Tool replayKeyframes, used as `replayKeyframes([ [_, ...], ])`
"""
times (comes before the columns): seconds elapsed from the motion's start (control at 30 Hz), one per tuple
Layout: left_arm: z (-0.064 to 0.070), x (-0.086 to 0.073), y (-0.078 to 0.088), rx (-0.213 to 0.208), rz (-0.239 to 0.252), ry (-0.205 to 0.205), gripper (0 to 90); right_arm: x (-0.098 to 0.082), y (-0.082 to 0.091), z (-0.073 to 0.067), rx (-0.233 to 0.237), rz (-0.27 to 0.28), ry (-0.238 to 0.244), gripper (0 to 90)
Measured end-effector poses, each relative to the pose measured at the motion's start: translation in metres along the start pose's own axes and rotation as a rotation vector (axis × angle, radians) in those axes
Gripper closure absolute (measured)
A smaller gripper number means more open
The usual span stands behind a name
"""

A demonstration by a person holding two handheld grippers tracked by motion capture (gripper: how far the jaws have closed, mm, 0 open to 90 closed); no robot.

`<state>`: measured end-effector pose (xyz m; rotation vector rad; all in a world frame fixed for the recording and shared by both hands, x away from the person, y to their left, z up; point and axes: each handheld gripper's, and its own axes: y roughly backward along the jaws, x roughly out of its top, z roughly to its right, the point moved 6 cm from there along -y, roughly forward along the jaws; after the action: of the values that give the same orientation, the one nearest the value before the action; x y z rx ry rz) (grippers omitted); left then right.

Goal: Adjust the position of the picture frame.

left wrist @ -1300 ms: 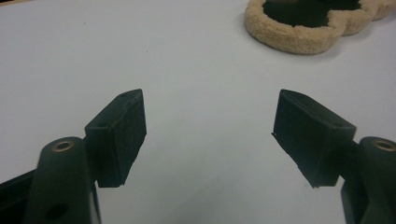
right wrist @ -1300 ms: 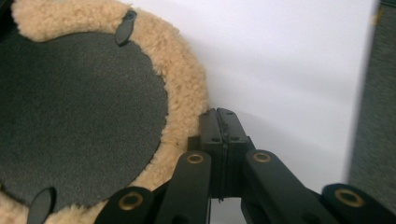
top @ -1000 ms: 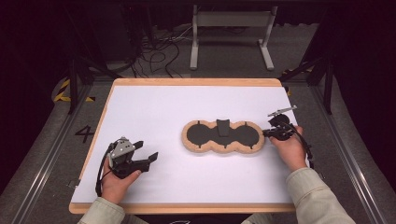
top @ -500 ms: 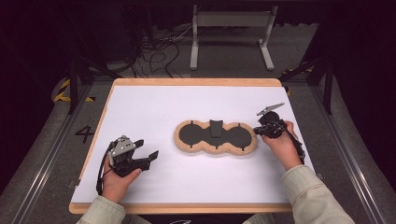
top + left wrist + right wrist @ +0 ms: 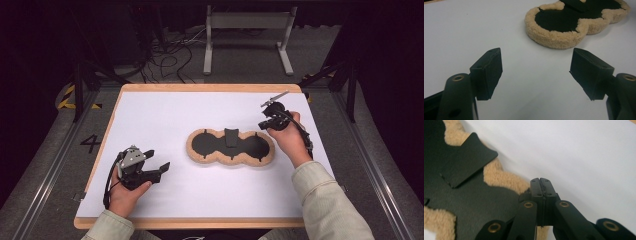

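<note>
Hovering right tool (image 5: 264,121), clenched and empty, beside fleece pad (image 5: 231,147); left tool (image 5: 161,167) released, low.

The high view is bright on the white table (image 5: 165,120) and dim all round it; the far floor and both sides sink into near black. Light falls from above, so shadows are short and soft: a thin one lies under the pad (image 5: 231,146). The picture is slightly soft, with no glare. In the left gripper view the white surface is evenly lit, the pad (image 5: 564,27) fairly sharp, the near jaws a little blurred. In the right gripper view the near jaws are soft and the white surface fades paler at far right.
</note>
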<state>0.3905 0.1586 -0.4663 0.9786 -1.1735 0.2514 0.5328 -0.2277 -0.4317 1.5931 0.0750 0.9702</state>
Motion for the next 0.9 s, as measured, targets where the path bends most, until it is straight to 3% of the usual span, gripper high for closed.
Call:
replayKeyframes([
  [0.3, 0.002, 0.000, -0.002, -0.005, -0.005, -0.007, 26.5, 0.006, -0.027, 0.008, -0.017, -0.058, -0.013, 90.0],
  [0.53, 0.003, -0.001, -0.002, -0.005, -0.004, -0.008, 26.5, -0.001, -0.042, 0.004, 0.011, -0.119, -0.010, 90.0],
  [0.9, 0.004, -0.001, -0.003, -0.010, -0.010, -0.010, 26.5, -0.013, -0.034, -0.004, 0.040, -0.158, 0.010, 90.0],
])
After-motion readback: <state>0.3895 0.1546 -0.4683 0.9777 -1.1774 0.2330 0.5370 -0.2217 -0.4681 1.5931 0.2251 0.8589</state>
